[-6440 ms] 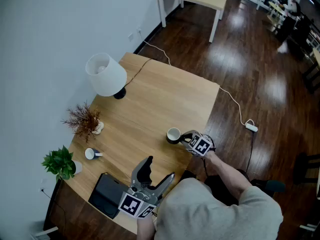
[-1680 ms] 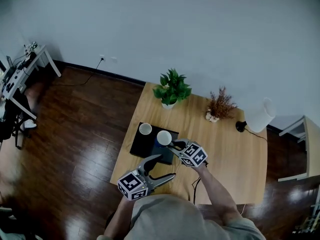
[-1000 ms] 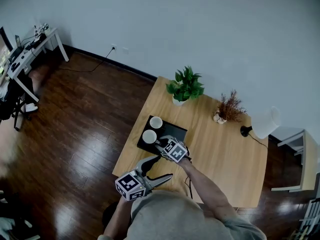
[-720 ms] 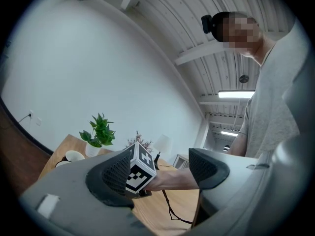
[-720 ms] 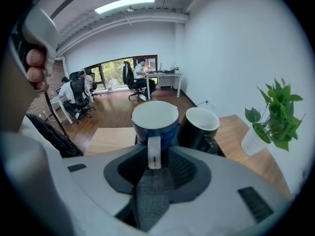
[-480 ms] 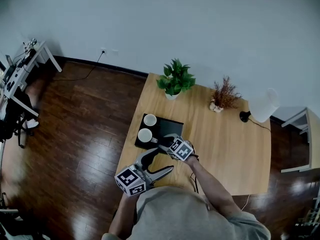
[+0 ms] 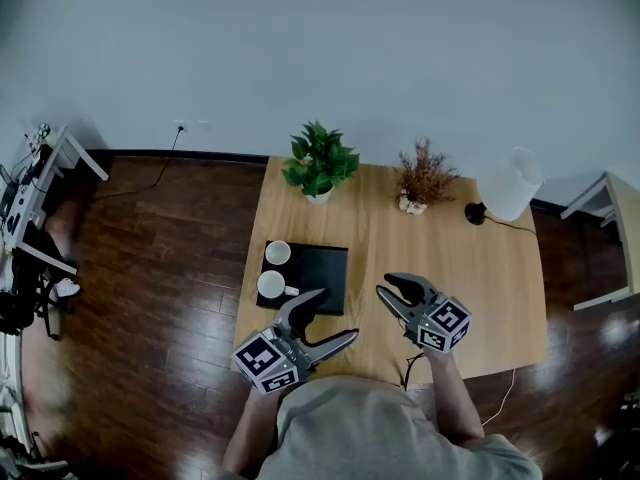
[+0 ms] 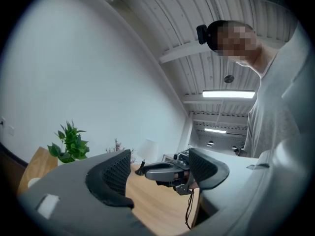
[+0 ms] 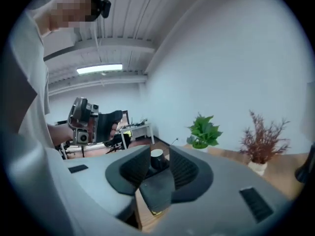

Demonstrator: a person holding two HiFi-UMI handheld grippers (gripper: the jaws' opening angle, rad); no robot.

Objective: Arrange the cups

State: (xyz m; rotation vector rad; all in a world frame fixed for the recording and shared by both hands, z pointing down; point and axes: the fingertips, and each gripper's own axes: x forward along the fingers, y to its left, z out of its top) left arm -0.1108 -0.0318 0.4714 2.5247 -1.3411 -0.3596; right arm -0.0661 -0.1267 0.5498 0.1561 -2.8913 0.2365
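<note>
Both mugs upright on black tray (image 7: pixel 322 268): nearer cup (image 7: pixel 270 285) and farther cup (image 7: pixel 277 253), close together, not touching.

Right hand-held gripper (image 7: pixel 393 286): over bare desk (image 7: pixel 480 268), tray well off to its left. Jaws narrow and closing, nothing in them; 1 cup only shows far off through the gap.

Left hand-held gripper (image 7: pixel 335 315): jaws wide apart, empty, tray just ahead-left of it.

Placing looks pretty much done imo. If tweaking: open jaws first, come in level at nearer cup's handle side, don't nudge farther cup, keep both on tray.
</note>
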